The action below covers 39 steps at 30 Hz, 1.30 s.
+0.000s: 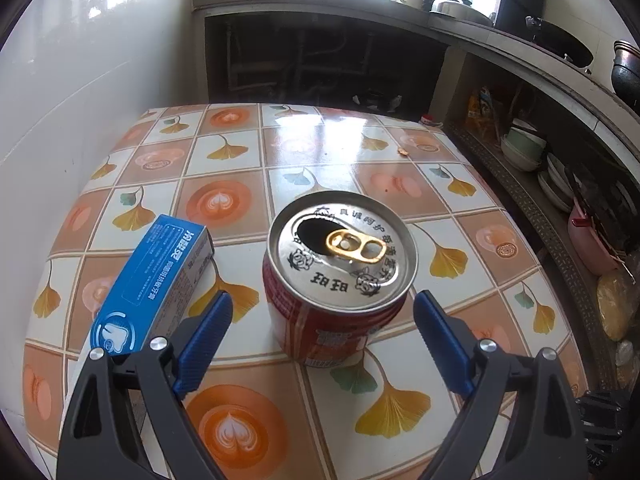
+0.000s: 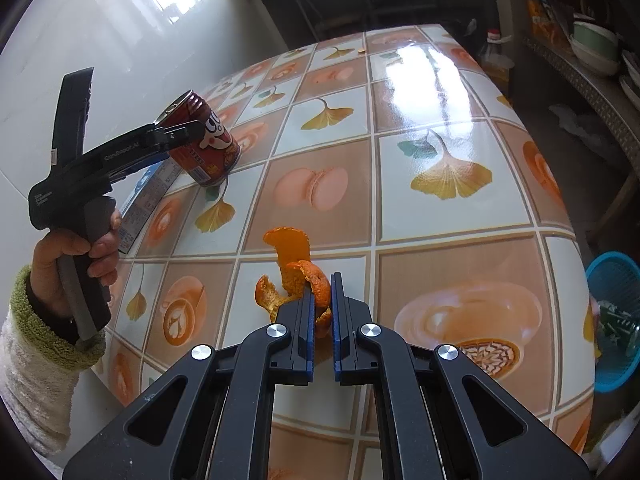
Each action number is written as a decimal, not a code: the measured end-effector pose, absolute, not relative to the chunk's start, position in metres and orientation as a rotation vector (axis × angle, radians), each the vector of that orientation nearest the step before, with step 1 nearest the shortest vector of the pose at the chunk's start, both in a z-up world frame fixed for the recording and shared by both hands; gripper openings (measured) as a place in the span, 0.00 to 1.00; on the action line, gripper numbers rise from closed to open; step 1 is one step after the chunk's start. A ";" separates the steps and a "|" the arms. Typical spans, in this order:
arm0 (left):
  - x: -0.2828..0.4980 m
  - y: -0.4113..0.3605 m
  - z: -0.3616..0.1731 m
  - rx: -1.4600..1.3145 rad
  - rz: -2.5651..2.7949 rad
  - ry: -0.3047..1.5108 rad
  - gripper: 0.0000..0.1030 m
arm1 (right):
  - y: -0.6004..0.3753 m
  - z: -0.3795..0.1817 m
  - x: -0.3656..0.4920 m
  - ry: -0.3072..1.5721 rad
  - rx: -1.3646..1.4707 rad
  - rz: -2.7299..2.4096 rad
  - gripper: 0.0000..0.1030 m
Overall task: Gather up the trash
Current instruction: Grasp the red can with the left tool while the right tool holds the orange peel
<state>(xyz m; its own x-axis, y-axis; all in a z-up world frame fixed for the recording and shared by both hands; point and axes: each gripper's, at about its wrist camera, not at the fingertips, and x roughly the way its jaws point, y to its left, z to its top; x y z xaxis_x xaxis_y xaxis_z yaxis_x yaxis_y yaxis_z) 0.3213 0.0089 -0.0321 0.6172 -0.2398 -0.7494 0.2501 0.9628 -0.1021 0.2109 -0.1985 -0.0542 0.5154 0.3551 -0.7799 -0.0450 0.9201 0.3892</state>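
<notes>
Up close, the left gripper (image 1: pixel 322 312) is hanging wide open around a red can (image 1: pixel 340 276) standing on the tiled table (image 1: pixel 320 152), pads not touching, a blue box (image 1: pixel 152 284) beside. The right gripper (image 2: pixel 322 292) is pinching orange peel (image 2: pixel 296 276). A blue basket (image 2: pixel 616 320), seemingly holding trash, is sitting beyond the table's edge.

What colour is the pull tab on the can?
Gold, on a silver lid; the can body is red. Clearest in the left wrist view.
</notes>
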 end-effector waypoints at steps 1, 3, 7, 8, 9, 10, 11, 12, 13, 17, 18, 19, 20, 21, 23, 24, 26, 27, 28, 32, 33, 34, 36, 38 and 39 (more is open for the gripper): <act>0.323 0.008 -0.033 0.012 -0.277 0.859 0.87 | -0.199 -0.054 0.211 1.006 0.343 0.246 0.05; 0.324 0.007 -0.034 0.012 -0.271 0.852 0.87 | -0.200 -0.054 0.211 1.007 0.343 0.247 0.05; 0.324 0.003 -0.035 0.006 -0.261 0.842 0.78 | -0.201 -0.054 0.211 1.010 0.346 0.243 0.05; 0.324 0.002 -0.035 0.004 -0.259 0.841 0.77 | -0.201 -0.054 0.211 1.010 0.348 0.242 0.05; 0.324 0.002 -0.035 0.002 -0.258 0.838 0.74 | -0.201 -0.054 0.211 1.010 0.350 0.241 0.05; 0.323 0.002 -0.035 0.000 -0.257 0.837 0.71 | -0.201 -0.054 0.211 1.010 0.353 0.240 0.05; 0.323 0.001 -0.035 -0.002 -0.257 0.838 0.69 | -0.201 -0.054 0.211 1.011 0.355 0.239 0.05; 0.323 0.001 -0.034 -0.004 -0.260 0.839 0.67 | -0.201 -0.054 0.211 1.011 0.357 0.239 0.05; 0.323 0.001 -0.034 -0.003 -0.258 0.836 0.65 | -0.201 -0.054 0.211 1.012 0.358 0.240 0.05; 0.322 0.001 -0.034 -0.002 -0.259 0.828 0.64 | -0.201 -0.054 0.211 1.014 0.355 0.238 0.05; 0.321 0.001 -0.035 -0.002 -0.259 0.824 0.64 | -0.201 -0.054 0.211 1.014 0.357 0.238 0.05; 0.321 0.001 -0.035 0.000 -0.259 0.822 0.64 | -0.201 -0.054 0.211 1.014 0.360 0.237 0.05; 0.320 0.000 -0.035 0.001 -0.258 0.821 0.64 | -0.201 -0.054 0.211 1.014 0.364 0.236 0.05; 0.320 0.001 -0.035 0.000 -0.258 0.821 0.64 | -0.201 -0.054 0.211 1.015 0.366 0.235 0.05; 0.319 0.002 -0.034 -0.005 -0.259 0.821 0.64 | -0.202 -0.054 0.211 1.014 0.374 0.233 0.05; 0.318 0.003 -0.034 -0.011 -0.261 0.821 0.64 | -0.203 -0.054 0.211 1.015 0.377 0.234 0.05; 0.317 0.005 -0.034 -0.020 -0.260 0.821 0.64 | -0.204 -0.054 0.211 1.015 0.384 0.230 0.05; 0.316 0.007 -0.034 -0.024 -0.260 0.822 0.64 | -0.205 -0.053 0.210 1.014 0.387 0.228 0.05; 0.315 0.007 -0.033 -0.027 -0.259 0.823 0.64 | -0.206 -0.052 0.210 1.012 0.388 0.225 0.05; 0.310 0.009 -0.030 -0.030 -0.263 0.824 0.64 | -0.209 -0.048 0.206 1.001 0.393 0.219 0.05; 0.307 0.010 -0.028 -0.032 -0.266 0.822 0.64 | -0.210 -0.047 0.205 0.999 0.394 0.219 0.05; 0.305 0.010 -0.026 -0.034 -0.270 0.817 0.64 | -0.211 -0.046 0.205 0.997 0.395 0.219 0.05; 0.300 0.012 -0.022 -0.041 -0.277 0.810 0.64 | -0.212 -0.043 0.203 0.992 0.396 0.214 0.05; 0.295 0.013 -0.018 -0.049 -0.284 0.806 0.64 | -0.214 -0.041 0.201 0.985 0.400 0.212 0.05; 0.292 0.014 -0.017 -0.056 -0.288 0.804 0.64 | -0.215 -0.039 0.199 0.982 0.402 0.211 0.05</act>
<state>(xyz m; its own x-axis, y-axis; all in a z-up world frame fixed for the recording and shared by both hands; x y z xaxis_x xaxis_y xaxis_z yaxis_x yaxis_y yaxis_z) 0.2924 0.0139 -0.0165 0.6567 -0.2753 -0.7021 0.2329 0.9595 -0.1584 0.1992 -0.2152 -0.0393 0.5430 0.3509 -0.7629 0.0070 0.9066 0.4220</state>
